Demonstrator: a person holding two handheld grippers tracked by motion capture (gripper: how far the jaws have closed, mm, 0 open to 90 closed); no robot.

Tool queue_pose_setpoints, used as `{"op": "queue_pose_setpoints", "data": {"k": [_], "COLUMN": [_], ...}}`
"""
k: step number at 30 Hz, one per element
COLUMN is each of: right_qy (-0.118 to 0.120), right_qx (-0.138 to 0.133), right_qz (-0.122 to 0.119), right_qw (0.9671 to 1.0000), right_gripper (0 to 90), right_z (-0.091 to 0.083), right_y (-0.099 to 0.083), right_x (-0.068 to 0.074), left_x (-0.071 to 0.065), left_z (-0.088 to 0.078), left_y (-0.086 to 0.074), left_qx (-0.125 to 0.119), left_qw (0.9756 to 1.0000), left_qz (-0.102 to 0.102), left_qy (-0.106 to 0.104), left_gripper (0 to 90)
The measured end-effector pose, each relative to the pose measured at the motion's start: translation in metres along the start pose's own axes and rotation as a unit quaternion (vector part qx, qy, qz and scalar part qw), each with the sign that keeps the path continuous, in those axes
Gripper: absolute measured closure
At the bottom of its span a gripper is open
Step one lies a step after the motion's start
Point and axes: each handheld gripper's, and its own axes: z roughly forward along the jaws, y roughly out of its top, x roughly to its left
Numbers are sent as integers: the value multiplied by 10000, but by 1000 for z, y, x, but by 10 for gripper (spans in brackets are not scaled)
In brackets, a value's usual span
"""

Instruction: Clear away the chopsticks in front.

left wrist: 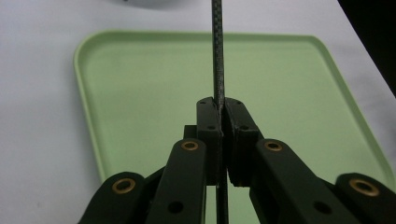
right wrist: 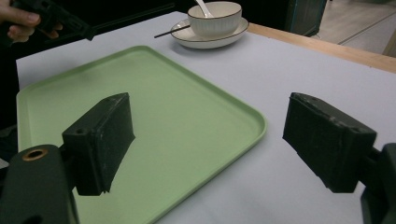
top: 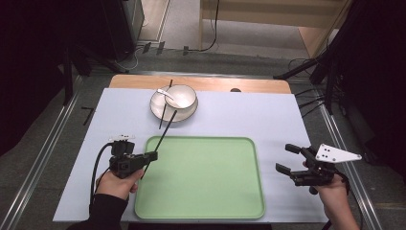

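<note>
My left gripper (top: 153, 155) is at the left edge of the green tray (top: 201, 191), shut on a thin black chopstick (top: 165, 133) that slants up toward the plate. In the left gripper view the chopstick (left wrist: 218, 56) runs straight up from between the pressed jaws (left wrist: 219, 103), above the tray (left wrist: 140, 93). A second chopstick (top: 163, 112) lies across the plate (top: 161, 111), which holds a cream bowl (top: 182, 98) with a white spoon (top: 164, 93). My right gripper (top: 286, 158) hovers right of the tray, open with nothing between its pads (right wrist: 100, 140).
A pale sheet (top: 268, 115) covers the table, with a strip of bare wood (top: 215, 84) at the far edge. In the right gripper view the bowl (right wrist: 217, 18) and plate (right wrist: 210, 41) stand beyond the tray (right wrist: 187, 116); the other hand's gripper (right wrist: 60, 21) is at top left.
</note>
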Motion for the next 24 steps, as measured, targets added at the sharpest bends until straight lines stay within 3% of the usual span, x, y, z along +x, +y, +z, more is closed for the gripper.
{"op": "queue_pose_setpoints", "data": {"k": [5, 7, 9, 12, 16, 19, 24], "right_qy": [4, 11, 16, 31, 54, 57, 52], "right_qx": [20, 19, 26, 23, 31, 45, 46], "right_qz": [5, 20, -2, -28, -34, -41, -40], "right_qw": [10000, 10000, 10000, 10000, 10000, 10000, 10000], "right_gripper": [164, 164, 164, 164, 164, 164, 164], "right_z": [1, 2, 3, 4, 5, 6, 6], "right_y": [0, 1, 1, 2, 2, 2, 2], "right_x": [-1, 0, 0, 0, 0, 0, 0], "left_x": [-3, -3, -4, -2, 1, 3, 7], "left_z": [-5, -6, -7, -6, -1, 1, 9], "left_y": [-20, -24, -35, -43, -48, -46, -49], "left_qx": [117, 130, 267, 427, 621, 604, 843], "left_qw": [9999, 9998, 9995, 9988, 9973, 9974, 9950], "left_qz": [-116, -133, -116, -195, -281, -241, -337], "left_qy": [-48, -17, 122, 162, 270, 296, 414], "left_gripper": [856, 855, 855, 855, 854, 854, 854]}}
